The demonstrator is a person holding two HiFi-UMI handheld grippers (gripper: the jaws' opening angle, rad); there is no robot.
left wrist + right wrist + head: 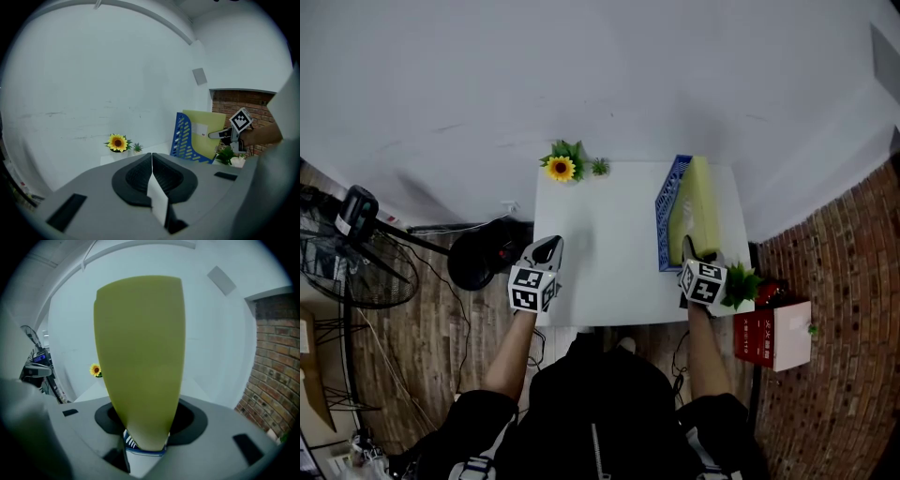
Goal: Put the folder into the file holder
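Folder (pixel 701 192) first: it is yellow-green and it stands on its edge inside the blue file holder (pixel 667 211), on the right side of the white table (pixel 600 234). Its long side runs from near to far. It leans a little toward the right wall of the file holder.

My right gripper (pixel 692 251) is at the near end of the folder. In the right gripper view the folder goes straight away from the jaws, toward the far wall. The jaws stand wide apart with the folder between them. I think they are loose on it and not squeezing, but it is a close call. A bit of the blue file holder shows just under the folder's near end.

My left gripper (pixel 547 251) is at the near left side of the table, well apart from the folder. Its jaws are closed together with nothing in them. So the right one is much nearer.

I think the folder is already in, and all I need is to pull the right gripper back toward me without dragging the folder out.

A white label (pixel 202 130) is on the folder, but I cannot read it. A red box (pixel 766 339) past the table on the right has white writing, too small to read.
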